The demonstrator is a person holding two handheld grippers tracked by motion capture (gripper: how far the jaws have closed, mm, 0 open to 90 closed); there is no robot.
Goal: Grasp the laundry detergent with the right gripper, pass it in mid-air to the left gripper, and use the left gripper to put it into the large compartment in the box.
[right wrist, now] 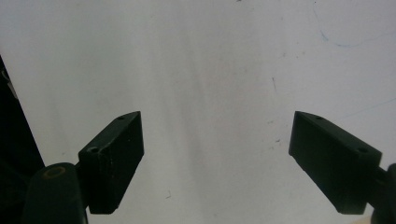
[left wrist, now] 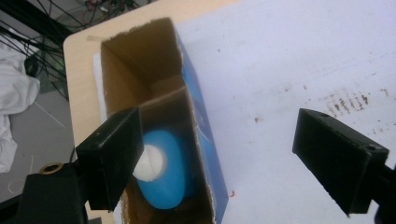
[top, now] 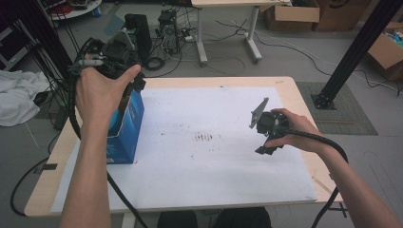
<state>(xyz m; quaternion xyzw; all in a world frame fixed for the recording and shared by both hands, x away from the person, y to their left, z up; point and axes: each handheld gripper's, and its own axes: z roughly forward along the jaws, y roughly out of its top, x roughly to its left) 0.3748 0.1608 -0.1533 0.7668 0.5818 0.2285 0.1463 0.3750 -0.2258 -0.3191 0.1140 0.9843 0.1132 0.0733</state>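
Holding my left gripper (left wrist: 217,158) above the open top of the blue carton (top: 126,126), I have its jaws spread wide with nothing between them. In the left gripper view, the two black jaws frame the carton's mouth and the white sheet beside it. Inside the carton lies a blue round object with a white cap (left wrist: 161,170), deep down against the brown inner wall. I judge that this item has been deposited there and that the jaws stand apart to clear the carton walls.

The carton stands upright near the table's left edge, its torn flaps up. That position keeps it within short reach of my left hand (top: 100,92), which grips the tool body from above, wrist bent, forearm running up from the bottom of the high view.

My right gripper (right wrist: 217,163) is also fully open and empty. Its own view looks along the jaws onto the bare white sheet (top: 214,166) and nothing else. In the high view, my right hand (top: 290,130) holds it low over the right side of the sheet, well apart from the carton, with the grey plate (top: 259,111) tilted up toward the centre. I judge this to be a parked pose that leaves the work zone free.

Farther off, beyond the table (top: 290,88), cables, a black computer case (top: 168,28) and cardboard boxes (top: 292,16) sit on the floor.
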